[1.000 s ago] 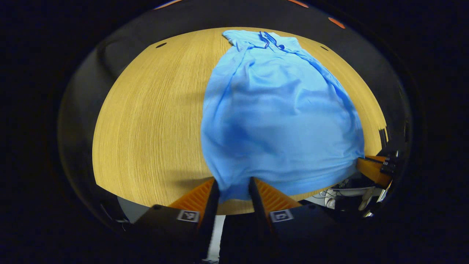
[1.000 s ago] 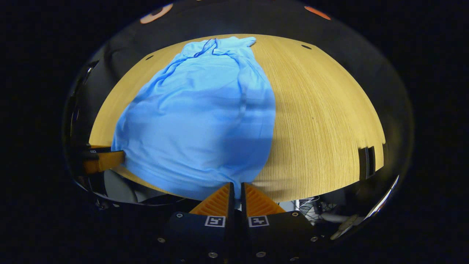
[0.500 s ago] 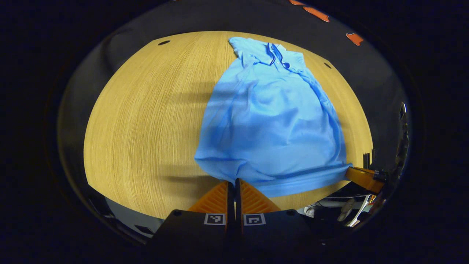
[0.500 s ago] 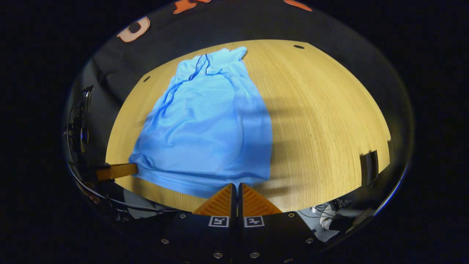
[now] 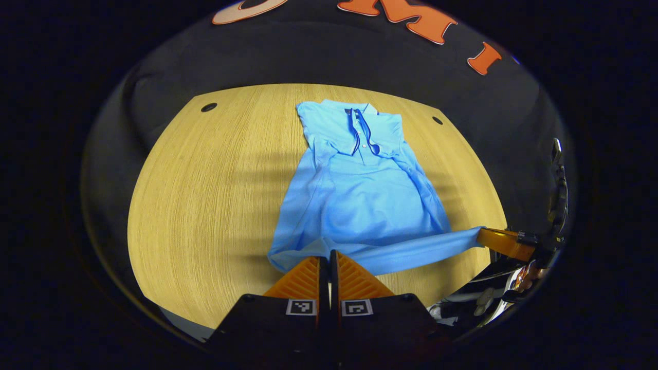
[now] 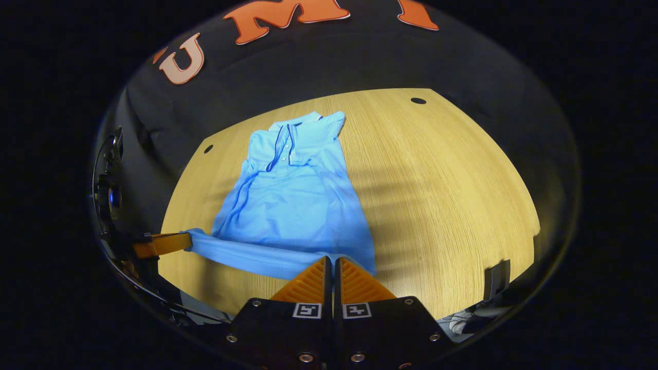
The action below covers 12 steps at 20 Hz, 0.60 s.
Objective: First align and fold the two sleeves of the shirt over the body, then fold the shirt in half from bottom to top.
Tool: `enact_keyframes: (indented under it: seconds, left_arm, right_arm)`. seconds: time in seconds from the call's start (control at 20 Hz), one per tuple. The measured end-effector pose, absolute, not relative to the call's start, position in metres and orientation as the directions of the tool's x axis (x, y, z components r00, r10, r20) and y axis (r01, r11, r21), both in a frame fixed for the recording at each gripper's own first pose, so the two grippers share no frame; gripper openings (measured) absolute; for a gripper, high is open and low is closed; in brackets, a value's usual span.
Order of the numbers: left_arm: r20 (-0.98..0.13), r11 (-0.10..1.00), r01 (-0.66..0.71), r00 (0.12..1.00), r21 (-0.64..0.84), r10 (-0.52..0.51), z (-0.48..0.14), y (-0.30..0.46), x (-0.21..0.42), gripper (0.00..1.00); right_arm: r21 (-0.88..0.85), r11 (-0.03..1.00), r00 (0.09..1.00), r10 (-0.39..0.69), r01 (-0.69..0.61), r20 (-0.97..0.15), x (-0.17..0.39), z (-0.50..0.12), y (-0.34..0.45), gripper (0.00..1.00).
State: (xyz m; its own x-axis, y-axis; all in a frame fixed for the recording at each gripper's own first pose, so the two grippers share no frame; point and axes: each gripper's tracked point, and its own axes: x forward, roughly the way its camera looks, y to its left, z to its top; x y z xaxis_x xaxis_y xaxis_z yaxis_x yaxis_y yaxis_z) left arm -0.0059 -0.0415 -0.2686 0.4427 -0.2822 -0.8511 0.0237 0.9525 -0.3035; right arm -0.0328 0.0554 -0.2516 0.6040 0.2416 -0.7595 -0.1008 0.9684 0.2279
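Two grippers pinch the hem corners of a light blue polo shirt point(image 5: 360, 200) on the wooden counter point(image 5: 205, 195)

The shirt lies collar point(image 5: 360, 115) far, sleeves folded in over the body, its hem point(image 5: 411, 249) lifted and stretched taut between the grippers. In the left gripper view, the left gripper point(image 5: 325, 257) has its jaws pressed together on the near hem corner; the right gripper point(image 5: 501, 241) holds the other. In the right gripper view its own jaws are likewise clamped on fabric point(image 6: 331, 259), with the left gripper point(image 6: 164, 244) at the hem's far end

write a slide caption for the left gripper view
Left tool and right tool pinch the bottom hem of a blue polo shirt on the wooden table.
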Motion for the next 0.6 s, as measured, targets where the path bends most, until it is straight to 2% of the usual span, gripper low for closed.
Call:
enact_keyframes:
  seconds: [0.6]
  left_arm:
    - [-0.791, 0.948, 0.091, 0.529, -0.306, -0.306, -0.240, -0.029, 0.112, 0.05]
  right_arm:
    - [0.188, 0.976, 0.679, 0.213, -0.111, -0.703, 0.075, -0.205, 0.060, 0.01]
